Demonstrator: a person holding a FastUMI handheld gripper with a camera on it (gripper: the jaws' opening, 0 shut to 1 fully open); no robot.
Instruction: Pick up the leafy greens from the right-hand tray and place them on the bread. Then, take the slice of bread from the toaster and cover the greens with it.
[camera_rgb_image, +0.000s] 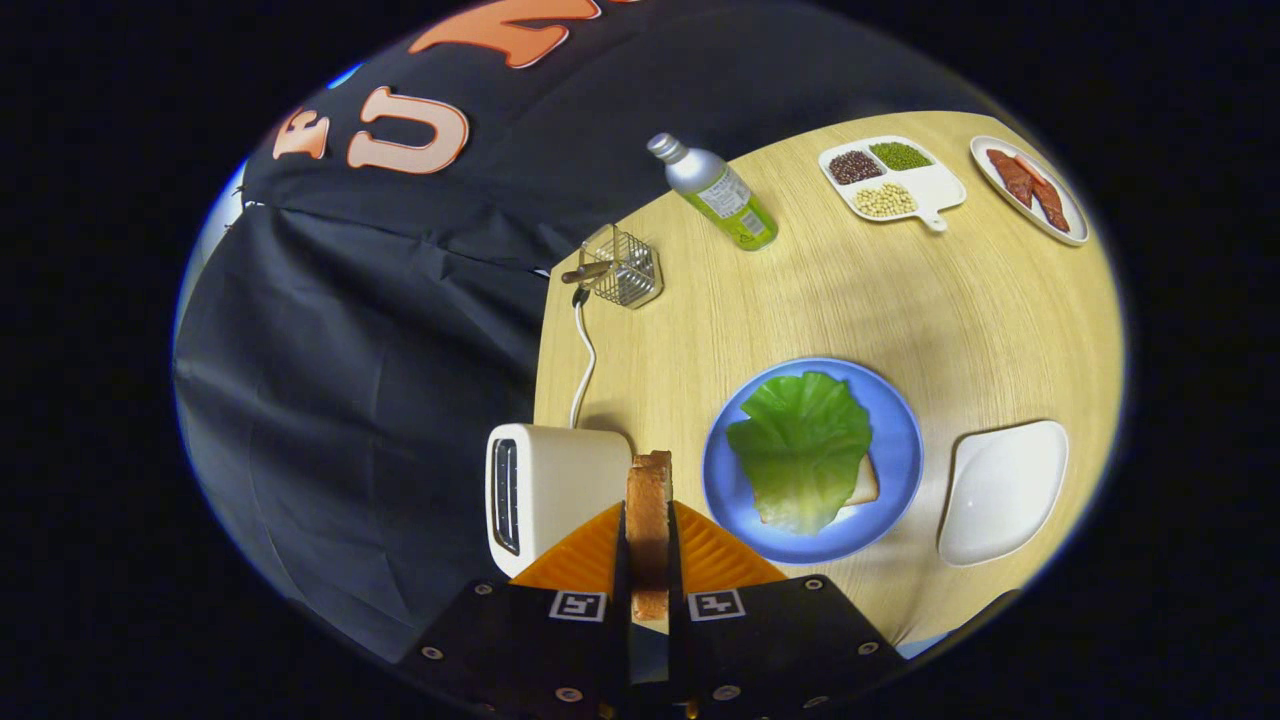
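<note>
My gripper is shut on a slice of bread, held edge-on between the two orange fingers. It hangs high above the table, just right of the white toaster. To the right of the fingers a blue plate carries a green lettuce leaf that lies over another slice of bread, whose corner peeks out. Right of the plate sits a white tray with nothing on it.
Beyond the plate on the round wooden table lie a silver-green bottle, a wire basket by the toaster's cord, a divided dish of beans and a plate of meat strips. The table edge drops off left of the toaster.
</note>
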